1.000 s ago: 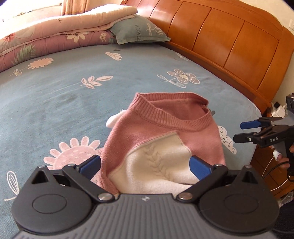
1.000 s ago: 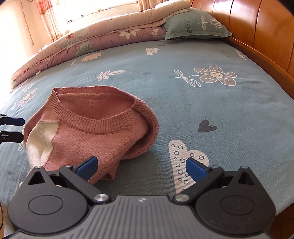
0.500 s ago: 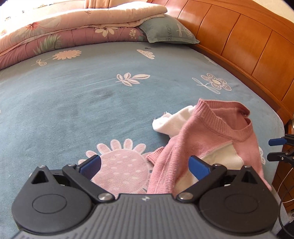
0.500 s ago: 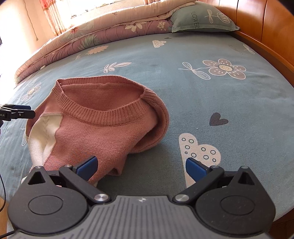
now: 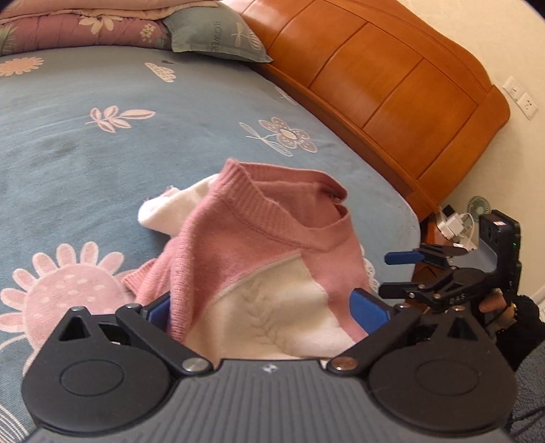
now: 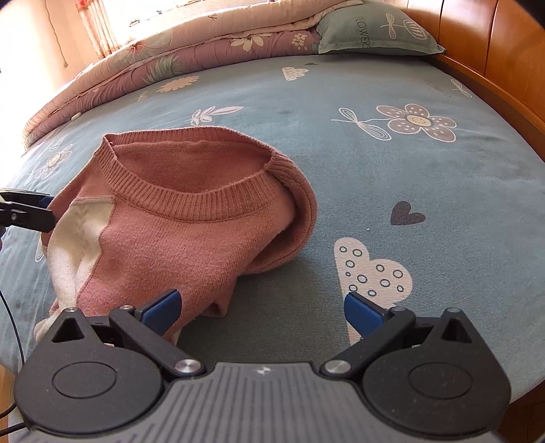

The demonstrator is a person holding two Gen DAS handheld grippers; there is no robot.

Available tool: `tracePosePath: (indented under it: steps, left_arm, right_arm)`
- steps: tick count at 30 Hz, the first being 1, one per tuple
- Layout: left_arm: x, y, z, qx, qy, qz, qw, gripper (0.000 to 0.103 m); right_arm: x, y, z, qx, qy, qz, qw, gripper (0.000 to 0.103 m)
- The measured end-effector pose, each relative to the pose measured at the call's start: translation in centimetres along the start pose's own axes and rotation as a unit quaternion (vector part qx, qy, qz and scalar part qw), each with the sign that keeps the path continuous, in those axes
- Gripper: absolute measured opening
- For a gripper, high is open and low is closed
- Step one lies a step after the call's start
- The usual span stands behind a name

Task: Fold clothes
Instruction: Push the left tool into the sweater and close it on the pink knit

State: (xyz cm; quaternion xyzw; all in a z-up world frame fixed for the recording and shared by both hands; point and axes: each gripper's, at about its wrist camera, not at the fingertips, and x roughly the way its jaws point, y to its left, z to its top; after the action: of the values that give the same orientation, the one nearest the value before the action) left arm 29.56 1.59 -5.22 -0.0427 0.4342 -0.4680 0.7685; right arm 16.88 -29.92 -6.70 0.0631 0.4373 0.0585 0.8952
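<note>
Both grippers hang over the near edge of the bed (image 6: 340, 136) with their blue-padded fingers spread wide and nothing between the pads. From its own camera the left gripper (image 5: 269, 308) sits low over a pink and cream sweater (image 5: 259, 265), the knit bunched up between its parted fingers without being pinched. The right gripper (image 6: 262, 308) is just in front of the same sweater (image 6: 190, 221), its left finger over the lower hem and its right finger over bare blue sheet beside a spotted heart print (image 6: 371, 269). The sweater lies crumpled near the bed's edge, ribbed neckline gaping upward, the cream panel toward the left gripper's side and a cream sleeve trailing behind it. In the left view the right gripper (image 5: 398, 274) shows off to the side, open, held by a hand (image 5: 494, 303) in a dark sleeve. A folded floral quilt (image 6: 170, 54) and a green pillow (image 6: 374, 30) sit at the far end against the wooden headboard (image 5: 374, 81).
</note>
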Motion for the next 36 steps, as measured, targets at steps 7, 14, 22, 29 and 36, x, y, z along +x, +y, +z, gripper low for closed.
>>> tracePosePath:
  steps: [7,14,22,29,36]
  left_arm:
    - [-0.6,-5.8,-2.5,0.121,0.048,-0.025,0.9911,0.101]
    - [1.7,-2.7,-0.1,0.081,0.026,0.012,0.9963,0.101]
    - [5.1,-7.6,-2.5,0.269,0.079,0.130,0.9511,0.100]
    - [8.1,-9.3,-4.1,0.360,0.095,0.200,0.9064,0.102]
    - [9.4,-7.6,-4.5,0.321,0.075,0.207,0.9211,0.103]
  right_arm:
    - [0.6,-0.3,-0.2,0.005,0.009,-0.002,1.000,0.103]
    - [-0.3,0.9,-0.5,-0.017,0.003,-0.006,1.000,0.103]
    - [-0.7,-0.2,-1.0,-0.006,0.005,-0.015,1.000,0.103]
    - [-0.2,-0.1,-1.6,0.011,0.008,-0.003,1.000,0.103]
    - [-1.4,-0.1,-2.3,0.006,0.002,-0.003,1.000,0.103]
